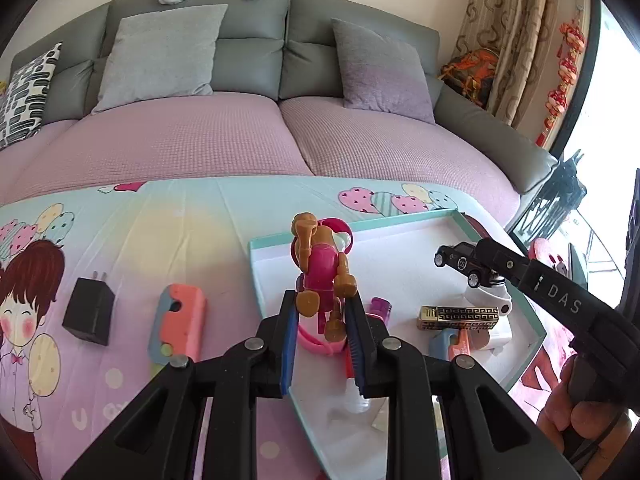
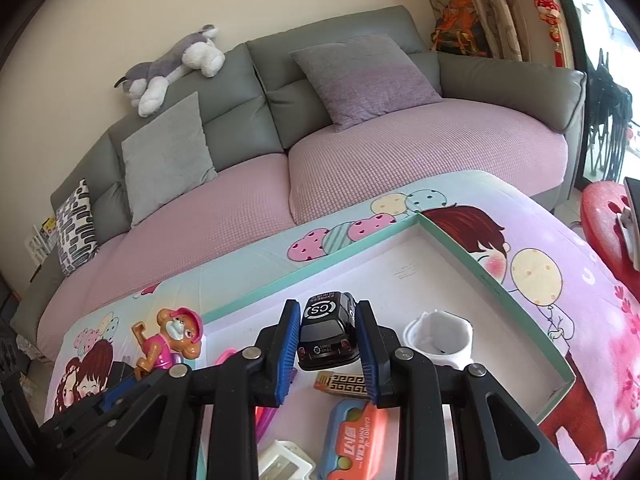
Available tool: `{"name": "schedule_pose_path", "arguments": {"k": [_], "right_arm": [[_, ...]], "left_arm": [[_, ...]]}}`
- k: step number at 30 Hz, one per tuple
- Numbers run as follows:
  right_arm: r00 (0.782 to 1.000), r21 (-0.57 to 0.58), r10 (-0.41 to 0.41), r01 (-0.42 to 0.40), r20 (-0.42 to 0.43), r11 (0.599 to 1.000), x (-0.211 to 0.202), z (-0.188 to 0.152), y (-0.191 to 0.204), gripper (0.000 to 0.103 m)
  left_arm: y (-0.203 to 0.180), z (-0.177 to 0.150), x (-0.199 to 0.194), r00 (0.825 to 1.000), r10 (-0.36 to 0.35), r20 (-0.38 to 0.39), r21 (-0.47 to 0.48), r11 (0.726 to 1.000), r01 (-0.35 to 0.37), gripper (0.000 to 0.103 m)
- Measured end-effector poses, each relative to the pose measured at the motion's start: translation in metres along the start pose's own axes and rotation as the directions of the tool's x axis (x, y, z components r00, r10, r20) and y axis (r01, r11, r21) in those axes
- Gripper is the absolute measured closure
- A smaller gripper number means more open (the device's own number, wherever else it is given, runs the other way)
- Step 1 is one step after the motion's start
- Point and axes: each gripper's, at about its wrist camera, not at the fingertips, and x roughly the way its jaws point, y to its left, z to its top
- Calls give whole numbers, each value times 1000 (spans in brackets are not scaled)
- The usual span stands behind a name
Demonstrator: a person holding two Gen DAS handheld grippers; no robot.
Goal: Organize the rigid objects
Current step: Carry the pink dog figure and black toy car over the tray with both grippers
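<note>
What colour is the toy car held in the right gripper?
Black, with a white round logo on its roof; the toy car shows best in the right wrist view.

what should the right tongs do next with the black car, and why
Probably lower it a little and release. The right tongs grip the black toy car above the white floor of the teal-rimmed tray, with bare floor ahead of it. The left tongs are busy holding the pink dog figure.

Charger (image 1: 89,311) left of tray (image 1: 404,227)
</note>
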Motion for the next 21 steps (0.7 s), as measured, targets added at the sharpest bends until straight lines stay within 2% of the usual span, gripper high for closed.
{"name": "schedule_pose_path", "arguments": {"k": [8, 21], "right_arm": [[997, 13, -73, 73, 14, 997, -2, 2, -19, 73], [996, 49, -93, 94, -15, 994, 4, -1, -36, 73]], "left_arm": [[-33, -6, 19, 1000, -21, -14, 80, 997, 22, 79], [-50, -11, 35, 999, 7, -44, 146, 989, -1, 79]]}}
